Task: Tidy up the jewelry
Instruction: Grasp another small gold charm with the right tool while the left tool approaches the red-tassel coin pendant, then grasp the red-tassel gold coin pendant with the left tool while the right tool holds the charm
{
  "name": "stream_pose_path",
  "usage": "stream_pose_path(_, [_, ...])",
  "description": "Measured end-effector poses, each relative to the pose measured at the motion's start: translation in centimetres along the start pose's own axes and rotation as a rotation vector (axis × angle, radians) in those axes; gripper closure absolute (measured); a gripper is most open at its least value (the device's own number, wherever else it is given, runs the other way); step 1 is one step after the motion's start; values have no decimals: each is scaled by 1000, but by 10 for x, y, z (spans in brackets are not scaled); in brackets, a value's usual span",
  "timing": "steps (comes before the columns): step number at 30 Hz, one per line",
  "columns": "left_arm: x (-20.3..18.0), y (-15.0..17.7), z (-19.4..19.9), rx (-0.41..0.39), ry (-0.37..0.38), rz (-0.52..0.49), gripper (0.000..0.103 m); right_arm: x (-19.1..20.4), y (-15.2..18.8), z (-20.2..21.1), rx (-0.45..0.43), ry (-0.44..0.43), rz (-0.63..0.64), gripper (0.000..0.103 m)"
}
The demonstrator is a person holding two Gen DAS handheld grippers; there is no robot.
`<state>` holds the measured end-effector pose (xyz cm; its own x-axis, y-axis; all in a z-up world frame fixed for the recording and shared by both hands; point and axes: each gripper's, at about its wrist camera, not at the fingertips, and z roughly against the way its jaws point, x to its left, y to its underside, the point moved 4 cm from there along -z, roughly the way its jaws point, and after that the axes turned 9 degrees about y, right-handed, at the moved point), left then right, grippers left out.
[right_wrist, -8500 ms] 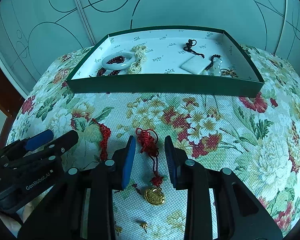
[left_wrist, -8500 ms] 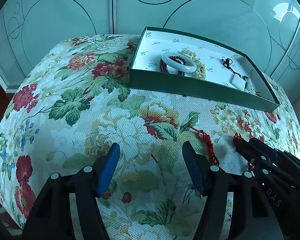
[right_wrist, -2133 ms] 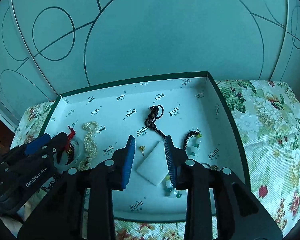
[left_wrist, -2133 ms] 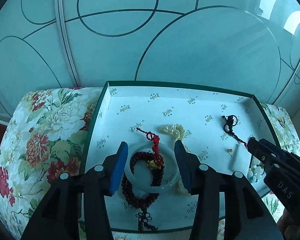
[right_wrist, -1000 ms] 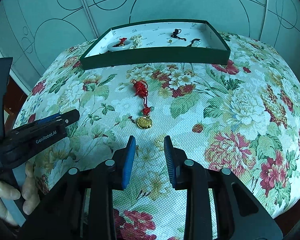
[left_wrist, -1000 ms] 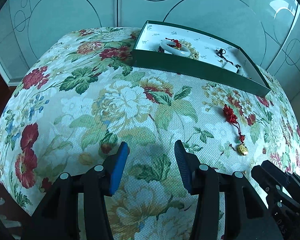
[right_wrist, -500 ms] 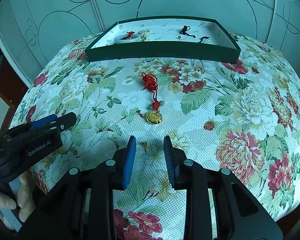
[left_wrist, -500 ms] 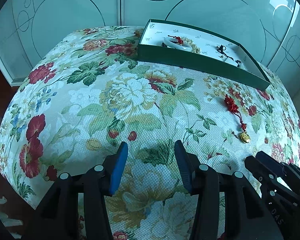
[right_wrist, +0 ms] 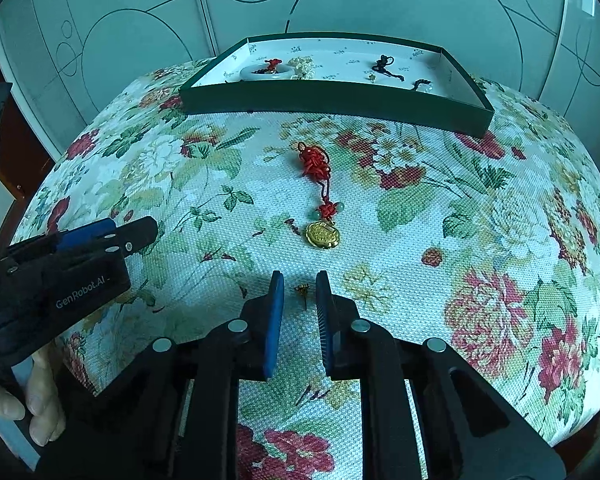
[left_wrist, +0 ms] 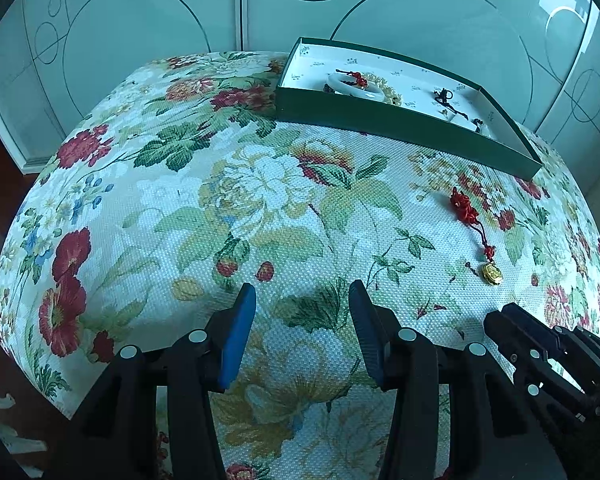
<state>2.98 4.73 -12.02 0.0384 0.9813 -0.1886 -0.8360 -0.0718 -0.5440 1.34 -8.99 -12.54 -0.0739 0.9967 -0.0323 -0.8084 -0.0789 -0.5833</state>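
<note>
A tiny gold earring (right_wrist: 302, 290) lies on the floral tablecloth between the blue pads of my right gripper (right_wrist: 299, 285). The jaws are closing, with a thin gap still showing on each side of the earring. Just beyond lies a red knotted cord with a gold charm (right_wrist: 322, 235), which in the left wrist view is the same red cord with its charm (left_wrist: 492, 273) at the right. My left gripper (left_wrist: 302, 292) hovers open over bare cloth, holding nothing. The green jewelry box (right_wrist: 332, 99) stands at the far edge, with a white bangle (right_wrist: 265, 72), pearls and dark cords inside.
The left gripper (right_wrist: 134, 233) shows at the left of the right wrist view, with a person's fingers (right_wrist: 36, 412) under it. The right gripper (left_wrist: 500, 320) shows at lower right in the left wrist view. The table falls away at its rounded edges, and glass panels stand behind the box (left_wrist: 400, 120).
The right gripper's jaws have narrowed around the small gold earring and sit a little closer to the cloth. The left gripper has stayed almost where it was, at the same opening.
</note>
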Motion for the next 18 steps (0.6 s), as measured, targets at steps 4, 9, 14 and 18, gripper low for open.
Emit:
stream_pose_path(4, [-1,-1,0,0,1,-5,54,1,0,0,-8,18,16,94])
stream_pose_path(9, [-3,-1,-1,1,0,-8,54,0,1,-1,-11,16,13,95])
stream_pose_path(14, [-6,-3,-2,5,13,-16,54,-10,-2,1,-13,20,-15,95])
stream_pose_path(18, [-16,-7,-6,6,28,-34,54,-26,-10,1,-22,37,-61,95])
